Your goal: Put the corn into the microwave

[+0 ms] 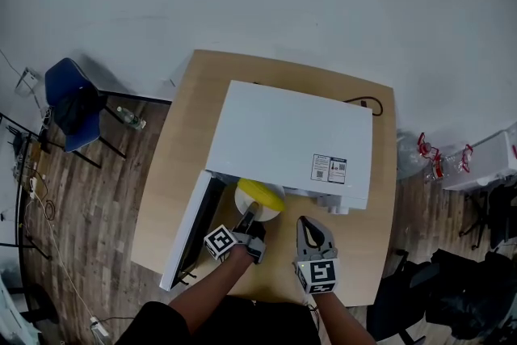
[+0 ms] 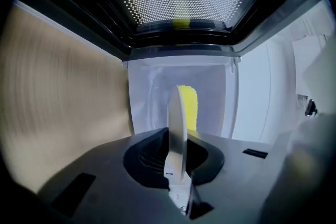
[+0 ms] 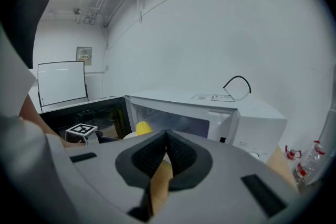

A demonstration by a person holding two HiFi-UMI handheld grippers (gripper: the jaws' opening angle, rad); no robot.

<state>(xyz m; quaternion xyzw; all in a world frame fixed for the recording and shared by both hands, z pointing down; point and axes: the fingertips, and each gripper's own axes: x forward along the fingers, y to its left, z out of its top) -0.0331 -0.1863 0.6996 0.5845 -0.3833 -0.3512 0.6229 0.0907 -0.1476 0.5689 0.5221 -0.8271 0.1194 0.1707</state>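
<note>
Yellow corn cob lies loose on a white round plate, and that plate sits right at the mouth of the white box-shaped microwave oven, judged to be at the threshold and not properly inside the cavity yet. The left gripper has its jaws pinched on the near rim of the plate, a thin edge-on grip with nothing under the far side. That seems the main weakness. With all the load hanging out beyond the pinch, a small dip of the wrist would probably tilt the plate. The cob is round and nothing is seen holding it, so it could roll off onto the light wooden table or against the oven sill. The glazed rim could also slide or twist between the pads if the plate's far edge knocks the lower lip or a side wall of the opening on the way in. The black-framed door stands open just beside the left forearm, so a drift to that side could bump it and jolt the plate. The right gripper hangs near the front of the oven on the other side. Its jaws are pressed together on nothing, so it gives no support and could not catch a rolling cob. Letting go before the plate rests flat on the oven floor would likely drop it.
</note>
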